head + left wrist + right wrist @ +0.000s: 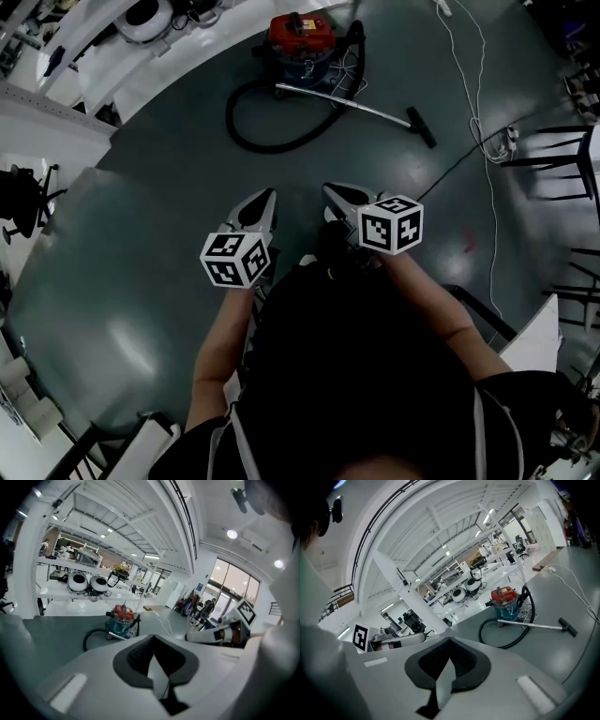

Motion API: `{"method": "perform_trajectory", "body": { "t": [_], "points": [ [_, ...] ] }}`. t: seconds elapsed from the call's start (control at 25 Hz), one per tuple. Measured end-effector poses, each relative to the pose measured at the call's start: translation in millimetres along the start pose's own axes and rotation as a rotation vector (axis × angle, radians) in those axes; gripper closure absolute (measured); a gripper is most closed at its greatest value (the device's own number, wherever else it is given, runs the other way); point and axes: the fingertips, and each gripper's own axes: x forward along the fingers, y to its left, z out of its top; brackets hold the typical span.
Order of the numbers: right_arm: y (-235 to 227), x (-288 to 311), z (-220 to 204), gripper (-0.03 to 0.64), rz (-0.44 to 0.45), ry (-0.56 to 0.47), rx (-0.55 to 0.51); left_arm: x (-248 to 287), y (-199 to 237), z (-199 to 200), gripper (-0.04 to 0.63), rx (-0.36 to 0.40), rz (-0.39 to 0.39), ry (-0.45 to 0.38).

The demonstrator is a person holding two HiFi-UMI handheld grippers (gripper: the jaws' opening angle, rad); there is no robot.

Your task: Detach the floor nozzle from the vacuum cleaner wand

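Note:
A red and teal vacuum cleaner point(300, 42) stands far off on the dark floor, with a black hose point(251, 134) looped in front of it. Its silver wand point(370, 111) lies on the floor and ends in the black floor nozzle point(422, 127). In the right gripper view the vacuum cleaner point(507, 603), wand point(534, 626) and nozzle point(568, 627) lie well ahead. The left gripper view shows only the vacuum cleaner point(122, 618) and hose point(91, 637). My left gripper point(265, 199) and right gripper point(330, 190) are side by side in front of my body, both shut and empty, far from the nozzle.
A white cable point(478, 122) runs across the floor to the right of the nozzle. Black chairs point(562, 164) stand at the right edge. White benches with equipment point(84, 56) line the far left. A white table corner point(534, 347) is at my lower right.

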Motion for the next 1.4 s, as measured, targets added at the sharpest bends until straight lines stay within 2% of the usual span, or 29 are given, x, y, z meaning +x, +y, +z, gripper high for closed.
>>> {"method": "perform_trajectory", "body": {
  "t": [0.36, 0.52, 0.72, 0.96, 1.08, 1.24, 1.32, 1.4],
  "points": [
    [-43.2, 30.4, 62.8, 0.620, 0.084, 0.047, -0.031, 54.2, 6.3, 39.9, 0.586, -0.012, 0.086, 0.015],
    [-64.9, 41.3, 82.1, 0.620, 0.105, 0.059, -0.033, 78.6, 9.9, 48.8, 0.586, 0.002, 0.118, 0.026],
    [-91.7, 49.1, 103.0, 0.620, 0.126, 0.084, -0.037, 108.9, 14.8, 60.7, 0.586, -0.021, 0.148, 0.025],
    [-125.2, 61.9, 129.3, 0.620, 0.124, 0.082, -0.010, 146.1, 7.0, 87.6, 0.586, 0.016, 0.138, 0.019],
    [-127.7, 66.6, 131.1, 0.620, 0.139, 0.087, 0.008, 155.4, 5.2, 89.5, 0.586, 0.027, 0.119, 0.046],
    [-129.3, 73.7, 138.0, 0.620, 0.154, 0.091, 0.004, 165.4, 6.9, 89.3, 0.586, 0.080, 0.109, 0.092],
    [-131.4, 77.4, 137.4, 0.620, 0.150, 0.095, 0.007, 169.6, 14.1, 88.0, 0.586, 0.072, 0.114, 0.098],
    [-137.5, 79.0, 134.8, 0.620, 0.132, 0.103, 0.020, 175.5, 21.1, 85.6, 0.586, 0.028, 0.105, 0.105]
  ]
}}
